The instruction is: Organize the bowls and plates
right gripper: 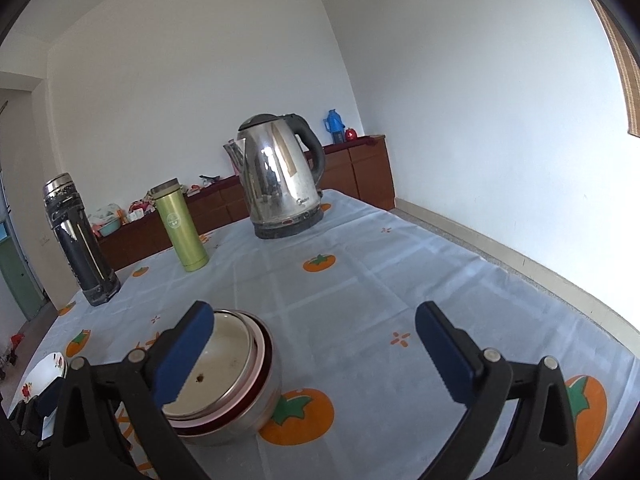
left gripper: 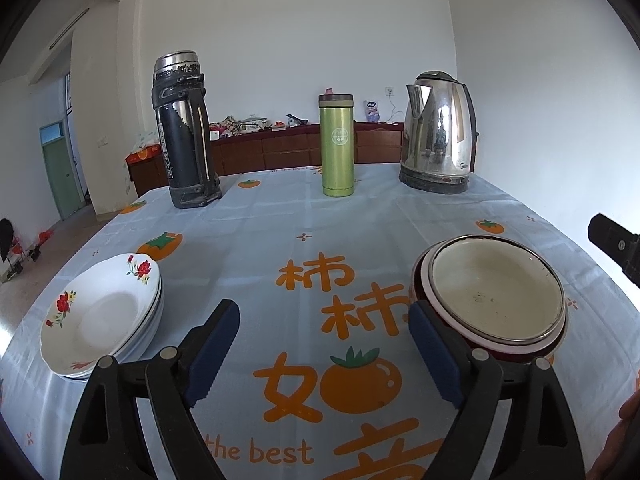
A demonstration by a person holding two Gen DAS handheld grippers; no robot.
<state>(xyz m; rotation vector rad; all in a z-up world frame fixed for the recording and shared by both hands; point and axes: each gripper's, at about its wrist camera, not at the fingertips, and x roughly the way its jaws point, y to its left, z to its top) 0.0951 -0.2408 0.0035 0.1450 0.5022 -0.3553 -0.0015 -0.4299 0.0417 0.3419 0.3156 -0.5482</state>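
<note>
A stack of white plates with red flowers [left gripper: 100,316] sits on the tablecloth at the left. A stack of metal bowls with a cream inside [left gripper: 496,296] sits at the right. My left gripper [left gripper: 324,356] is open and empty, low over the cloth between the two stacks. In the right wrist view the bowls [right gripper: 228,372] lie by the left finger of my right gripper [right gripper: 316,360], which is open and empty. The plates [right gripper: 42,376] show at the far left edge. The right gripper's tip [left gripper: 616,246] shows at the left wrist view's right edge.
A black thermos [left gripper: 182,128], a green flask [left gripper: 337,144] and a steel kettle [left gripper: 438,136] stand along the far side of the table [left gripper: 280,216]. Wooden cabinets [left gripper: 280,148] line the far wall. The table's right edge [right gripper: 520,280] drops to the floor.
</note>
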